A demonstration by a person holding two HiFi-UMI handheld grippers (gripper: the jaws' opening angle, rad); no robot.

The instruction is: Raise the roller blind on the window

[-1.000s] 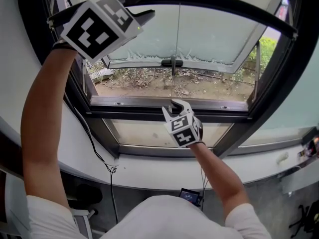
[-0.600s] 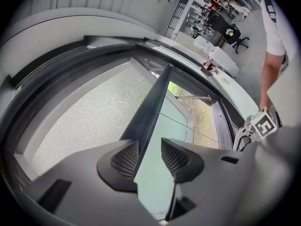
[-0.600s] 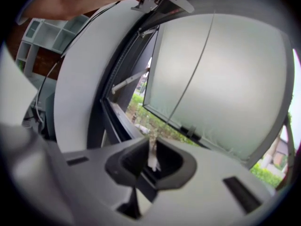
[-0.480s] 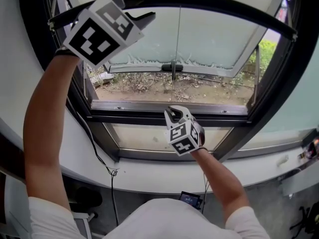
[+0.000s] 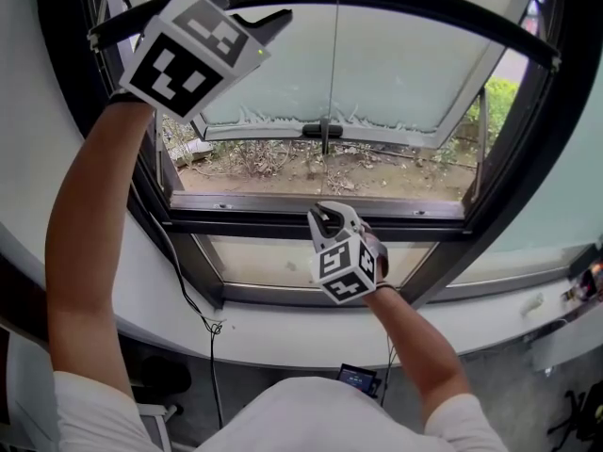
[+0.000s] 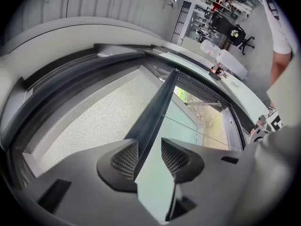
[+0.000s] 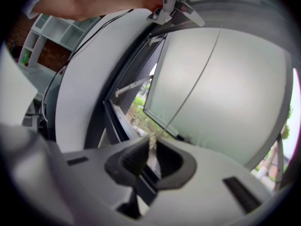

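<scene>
The roller blind's dark bottom bar (image 5: 424, 12) arcs across the top of the window. In the left gripper view the bar (image 6: 157, 102) runs under the mesh fabric (image 6: 89, 126). My left gripper (image 5: 278, 1) is raised at the top left and straddles the bar. Its jaws (image 6: 149, 157) stand open, with the bar against one pad and a gap to the other. A thin pull cord (image 5: 332, 73) hangs from the bar's middle. My right gripper (image 5: 332, 213), low at centre, is shut on the cord's lower end, and a pale strip shows between its pads (image 7: 151, 153).
An outward-tilted frosted sash (image 5: 405, 73) with a dark handle (image 5: 323, 130) lies behind the cord. The dark window frame (image 5: 311, 217) and white sill (image 5: 283, 332) are below. A black cable (image 5: 184, 285) hangs at the left. A person (image 6: 281, 36) stands in the room behind.
The right gripper's jaws have closed and the gripper has dropped slightly toward me. The left gripper has stayed at the bar with only a small shift.
</scene>
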